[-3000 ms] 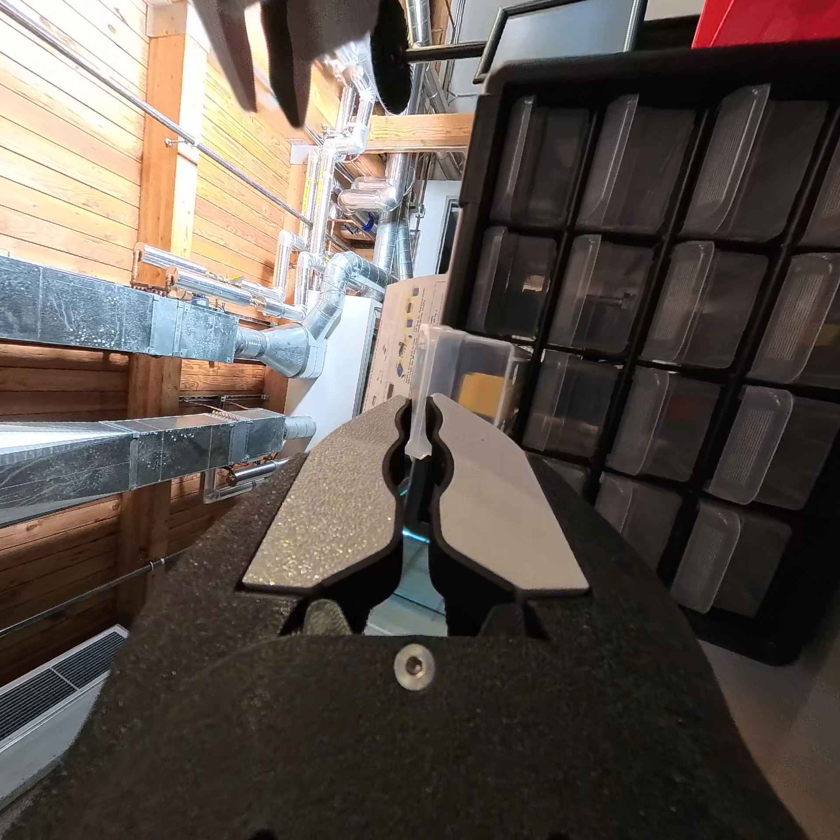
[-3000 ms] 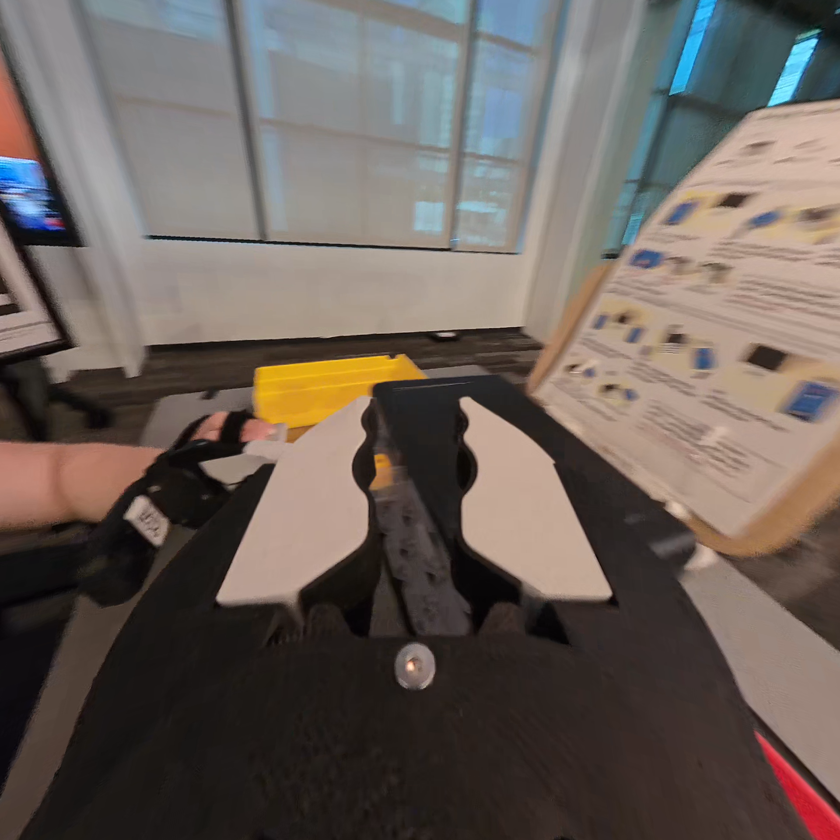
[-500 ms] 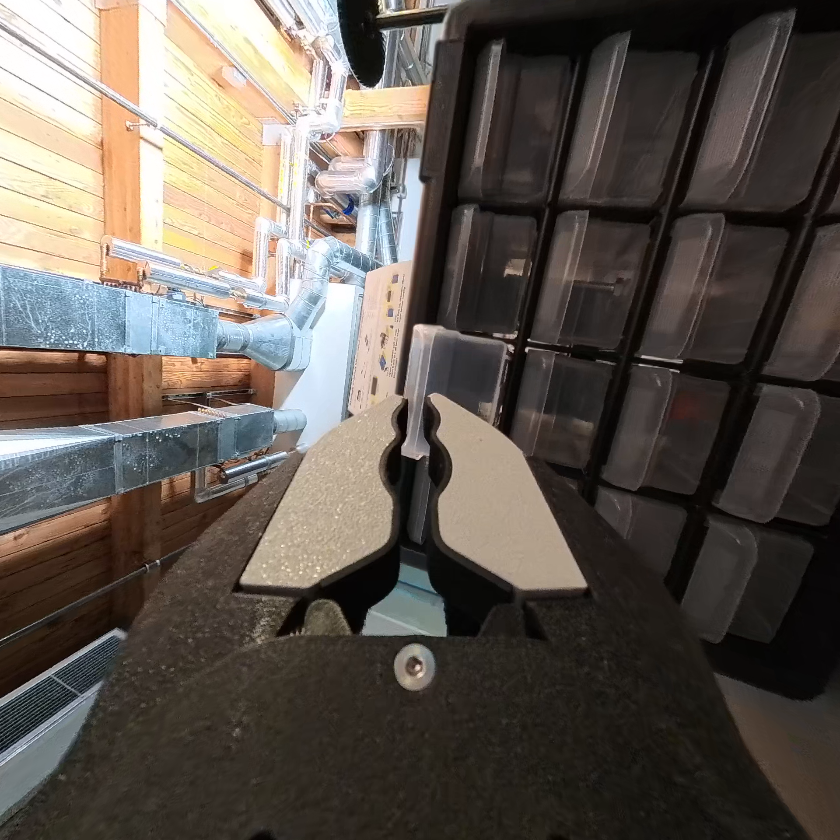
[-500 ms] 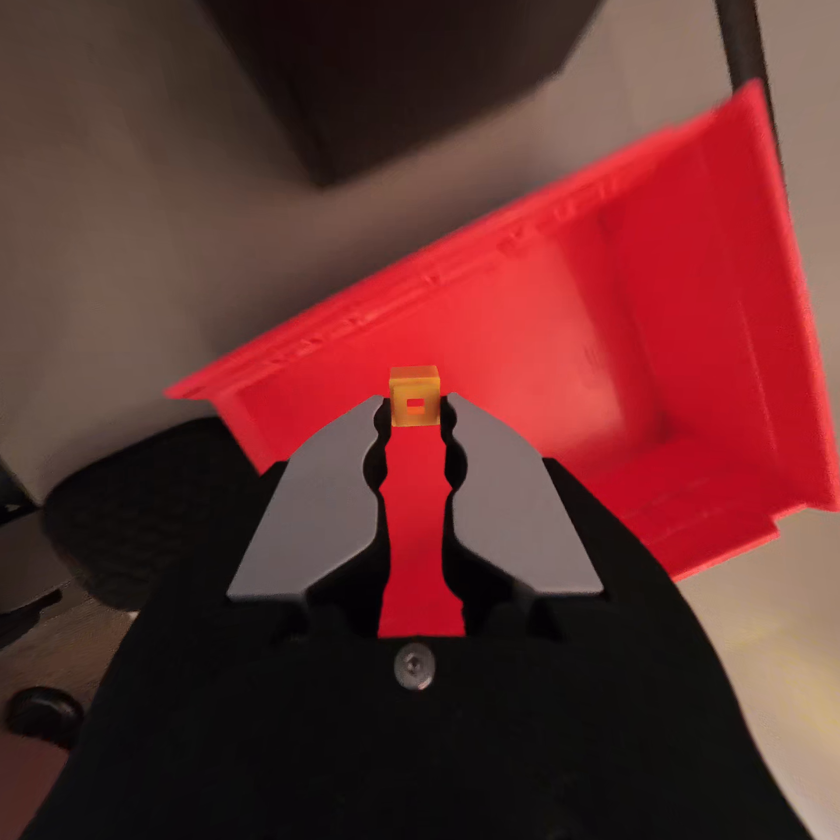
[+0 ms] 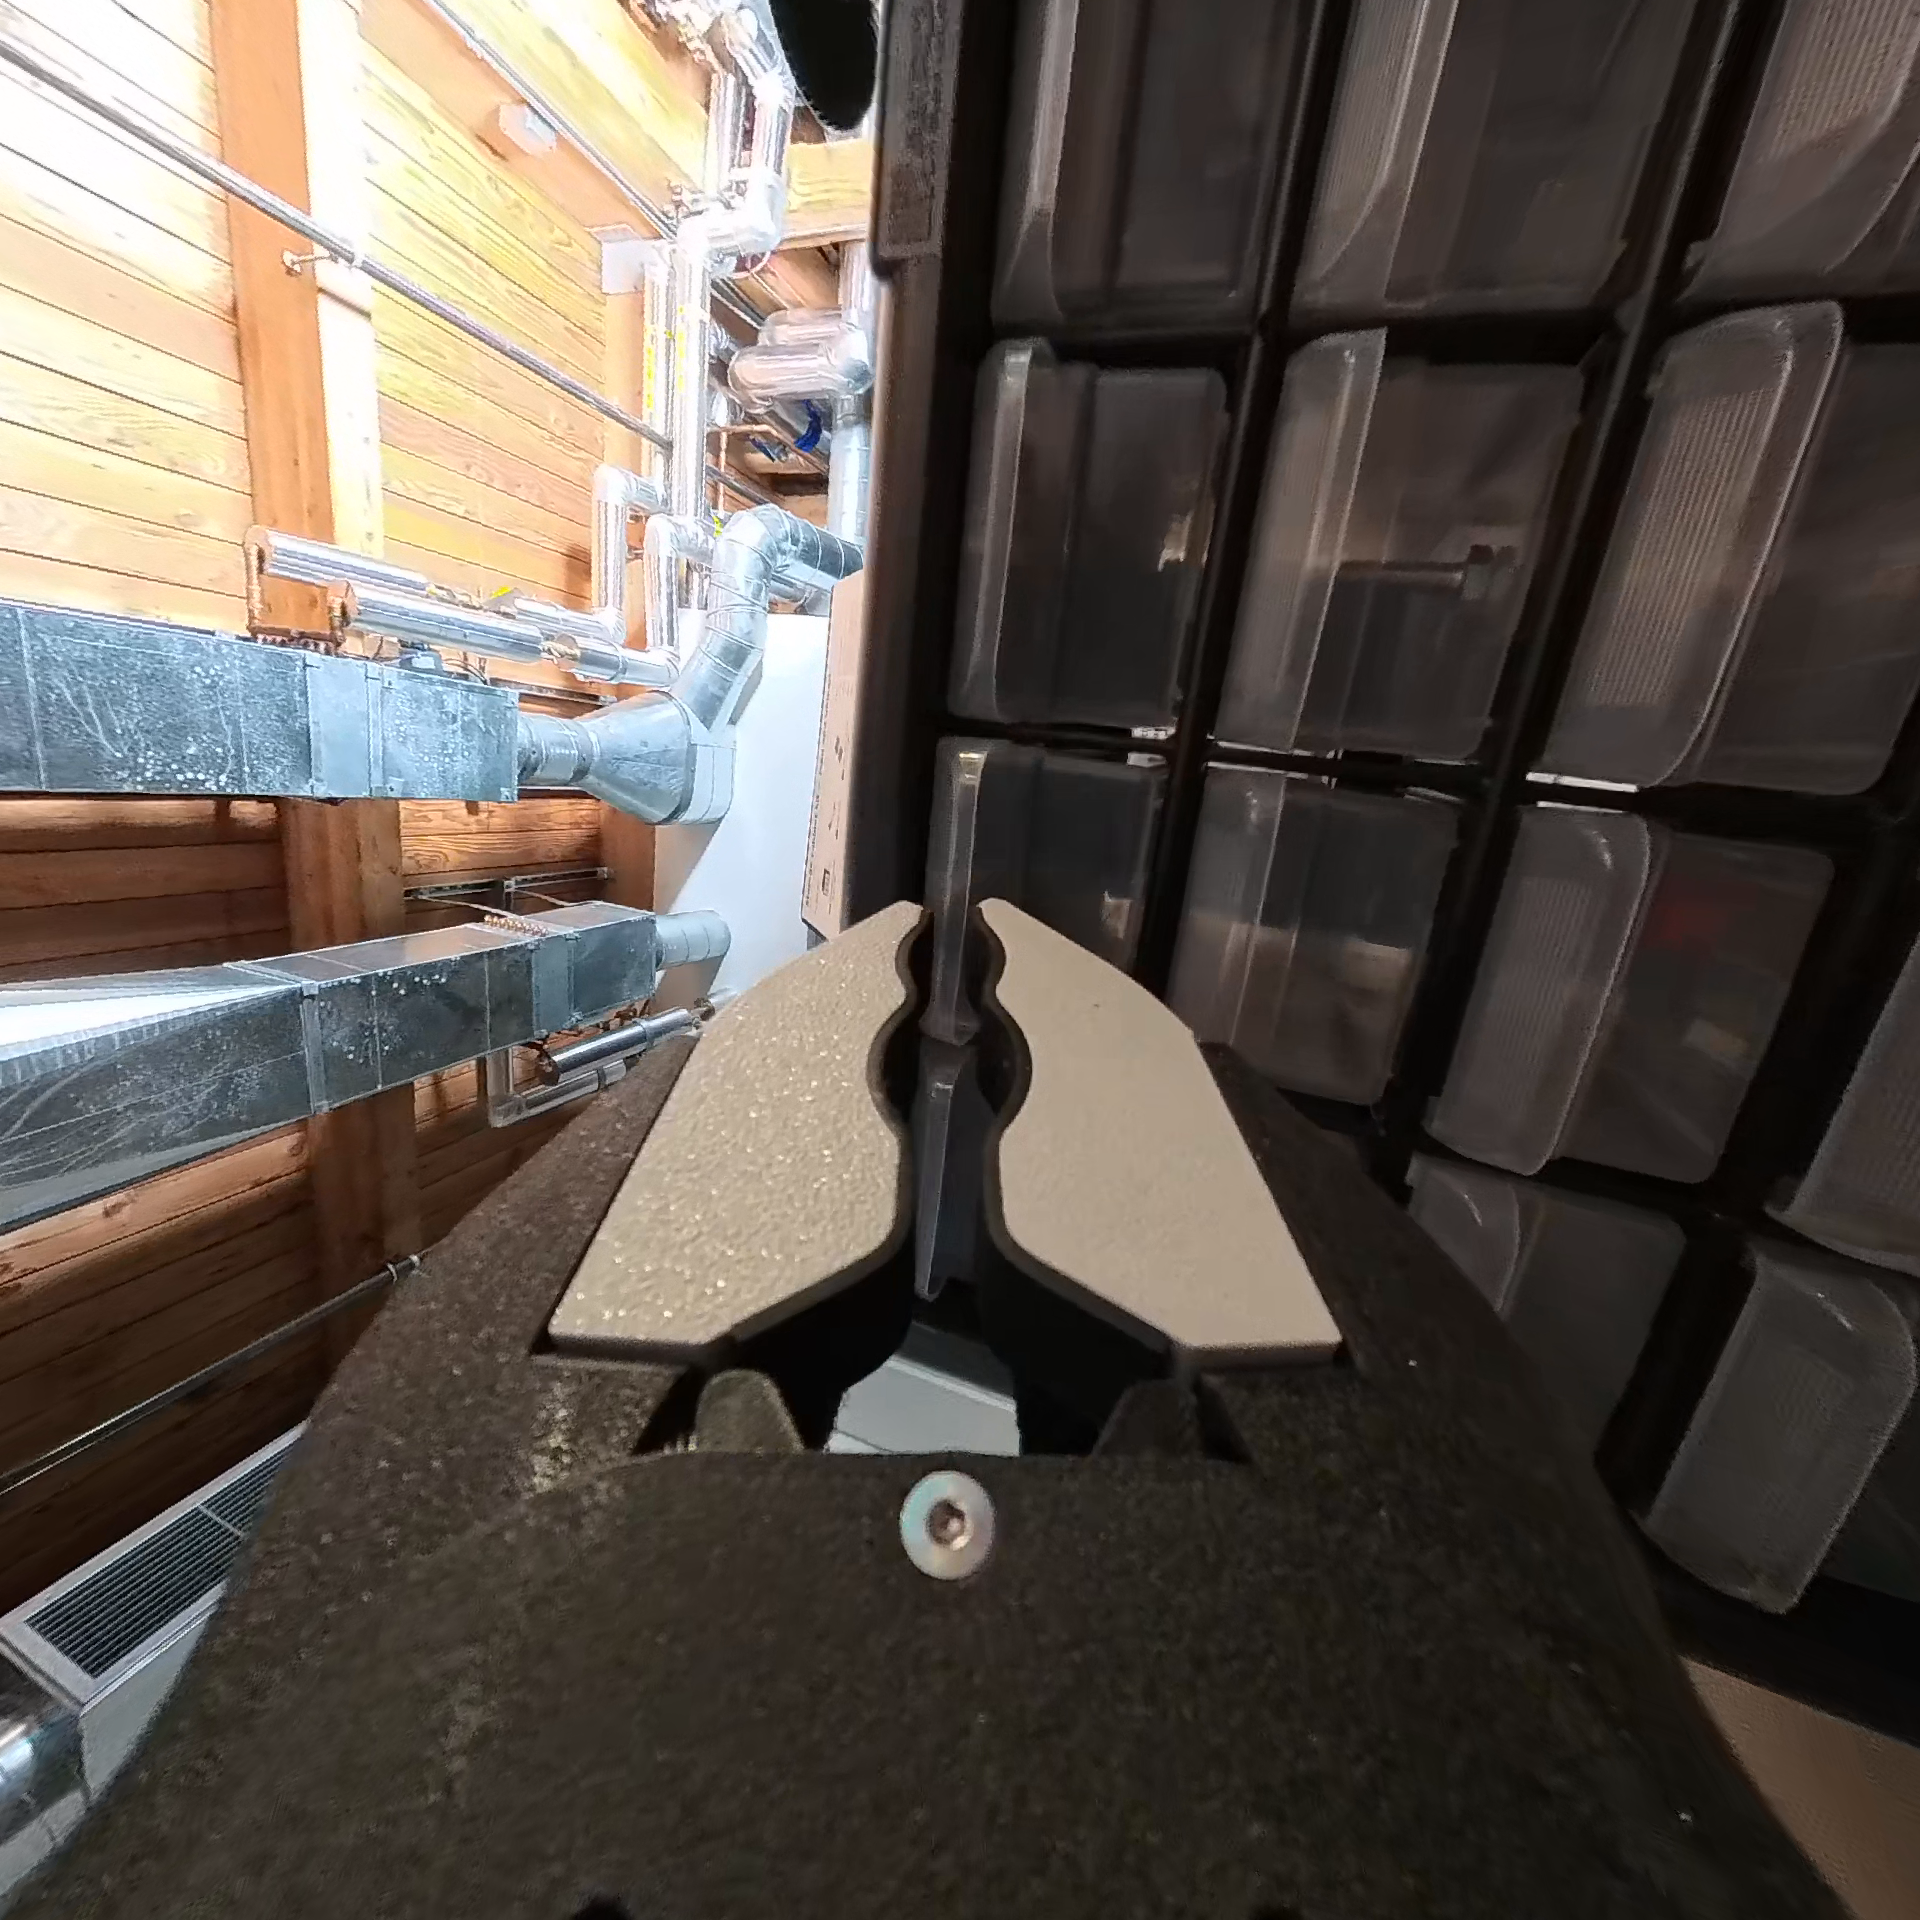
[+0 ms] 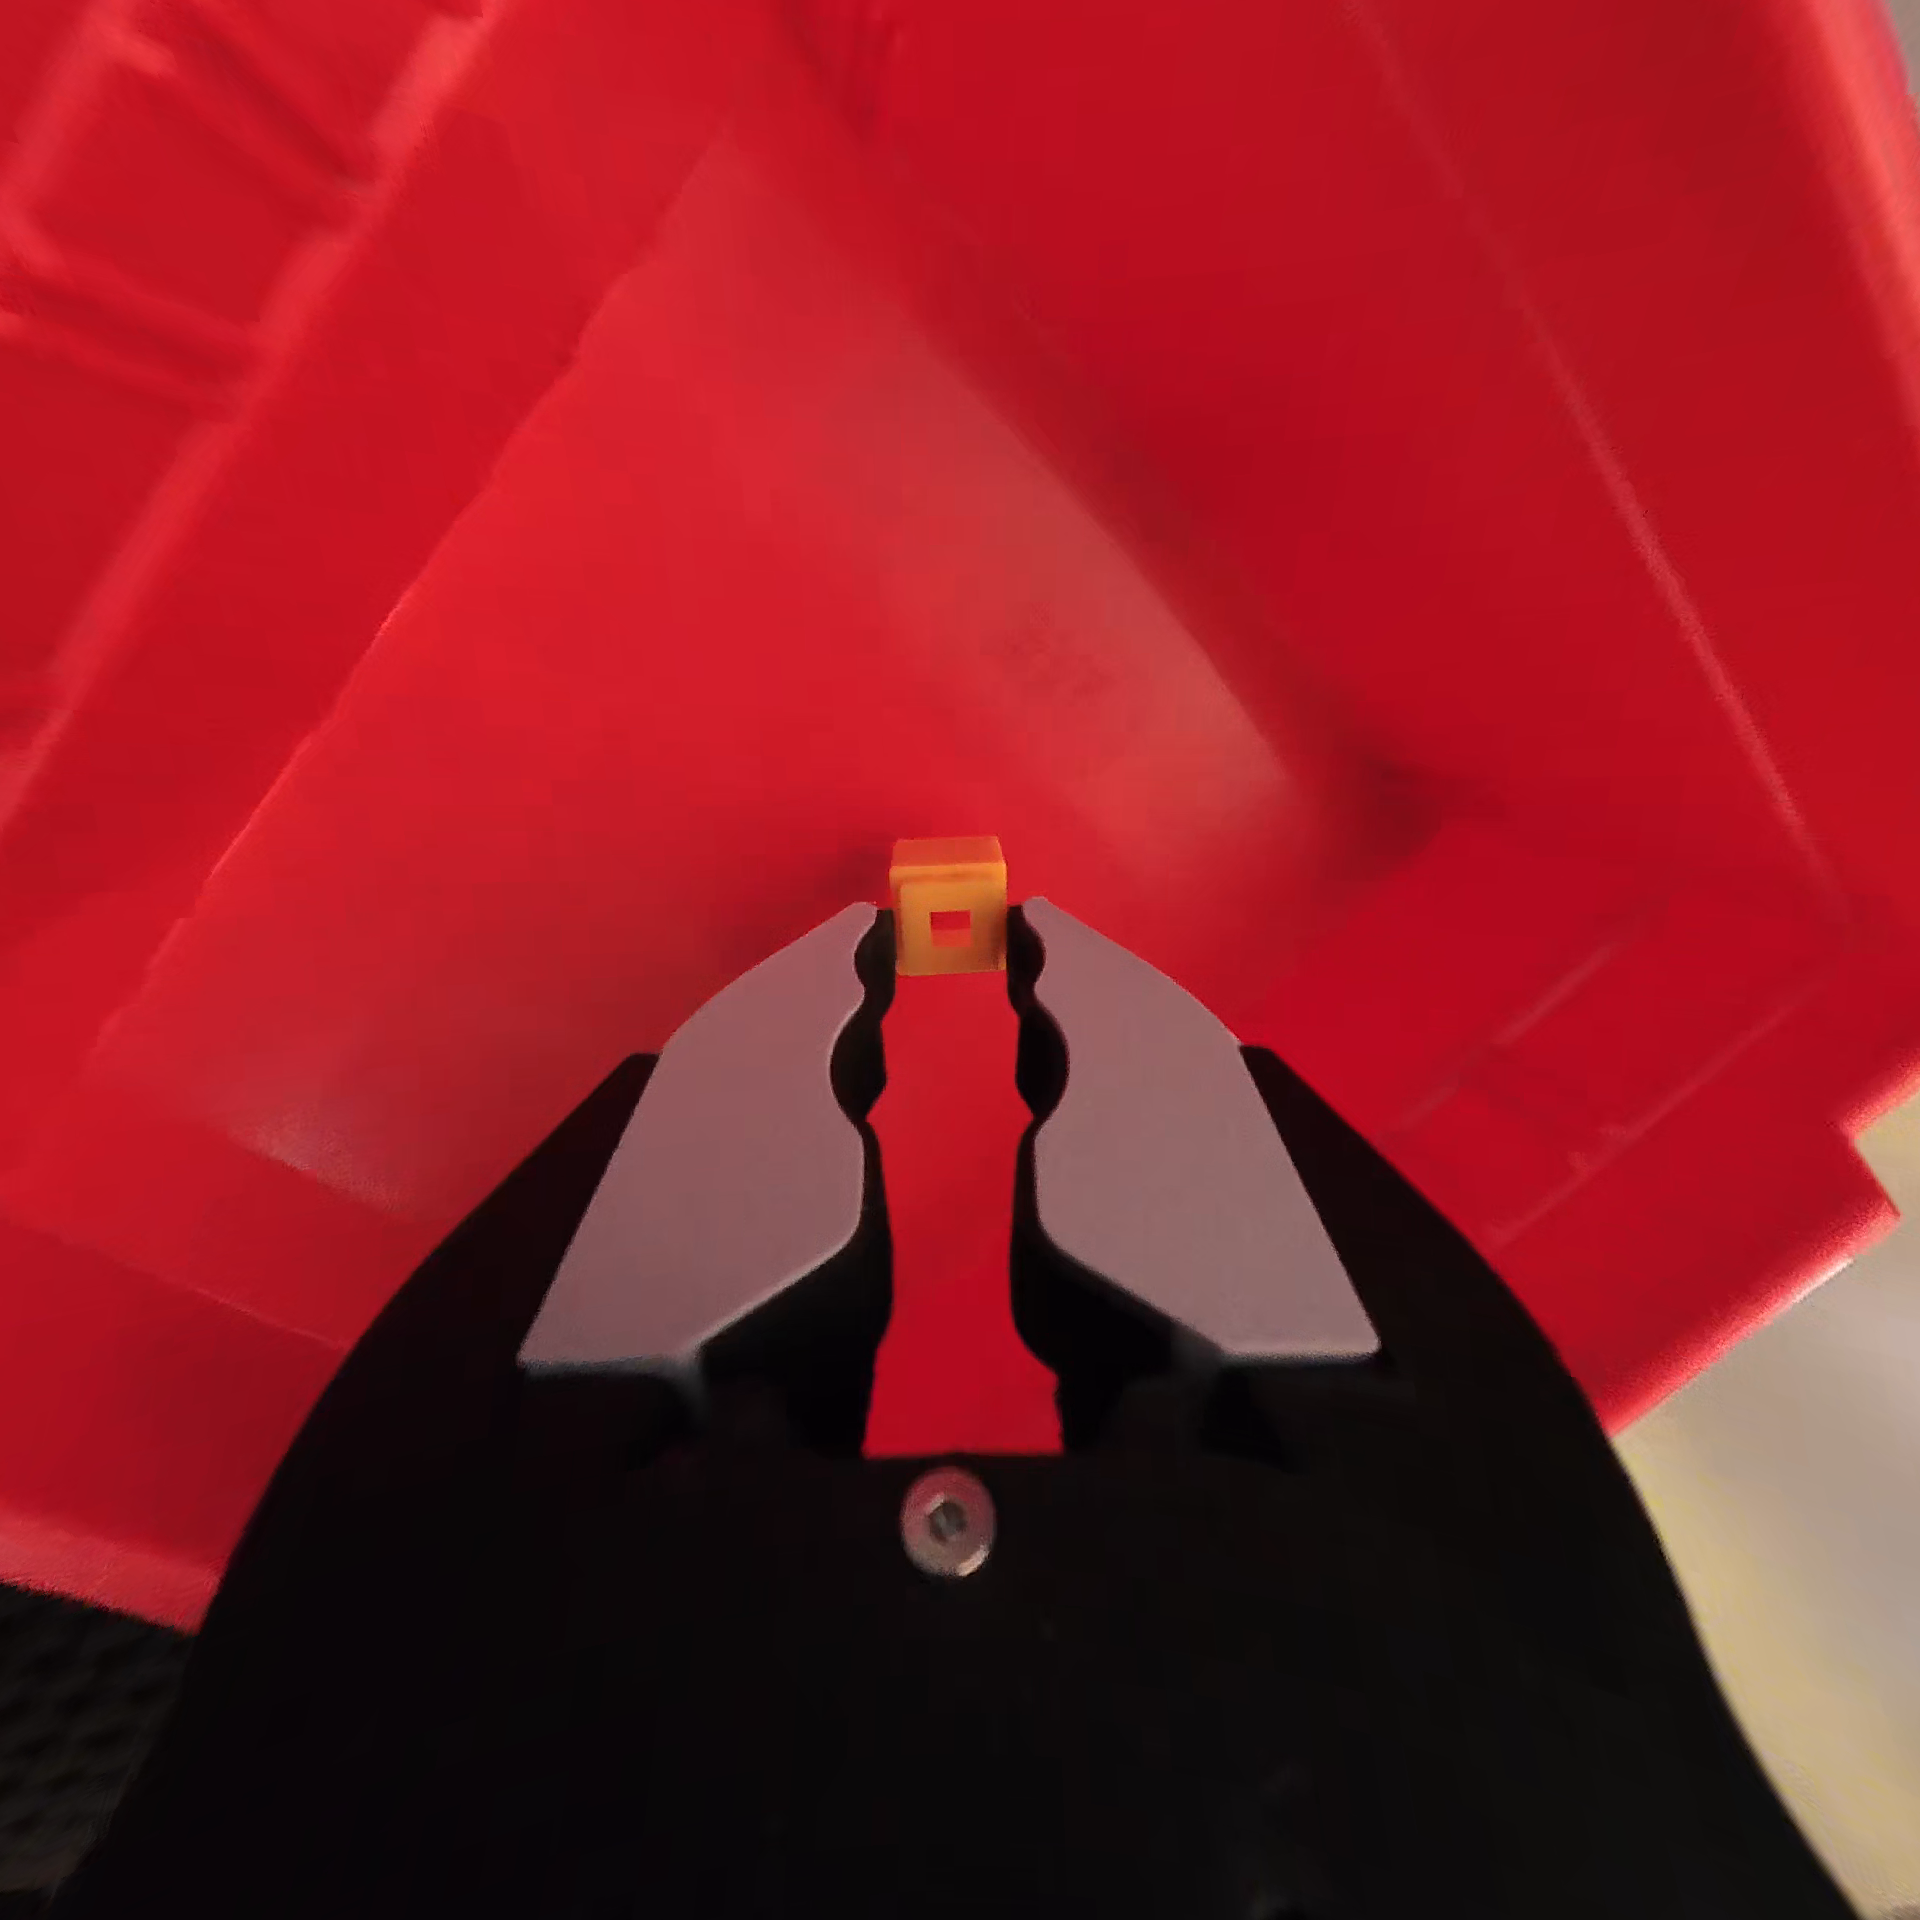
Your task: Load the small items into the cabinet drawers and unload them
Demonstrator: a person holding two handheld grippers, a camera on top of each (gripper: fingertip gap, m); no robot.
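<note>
Both pairs of fingers are clenched on something, as we see it. Our left gripper (image 5: 951,920) pinches the thin clear front lip of a drawer (image 5: 1049,862), and our right gripper (image 6: 949,920) grips a small orange block (image 6: 948,912) at its fingertips.

Largest in our left wrist view is the black cabinet (image 5: 894,436), a grid of clear plastic drawers filling the right side. The drawer we hold sits in the cabinet's outermost column, with its front about level with the neighbouring fronts. A bolt (image 5: 1423,574) shows through the drawer diagonally above it. Beyond the cabinet's edge we see a wooden wall (image 5: 135,343) with silver ducts (image 5: 260,717) and pipes.

In our right wrist view a red bin (image 6: 1143,468) fills nearly the whole frame, blurred. The orange block, square with a square hole through its face, is held over the bin's inside; we cannot tell whether it touches the bottom.
</note>
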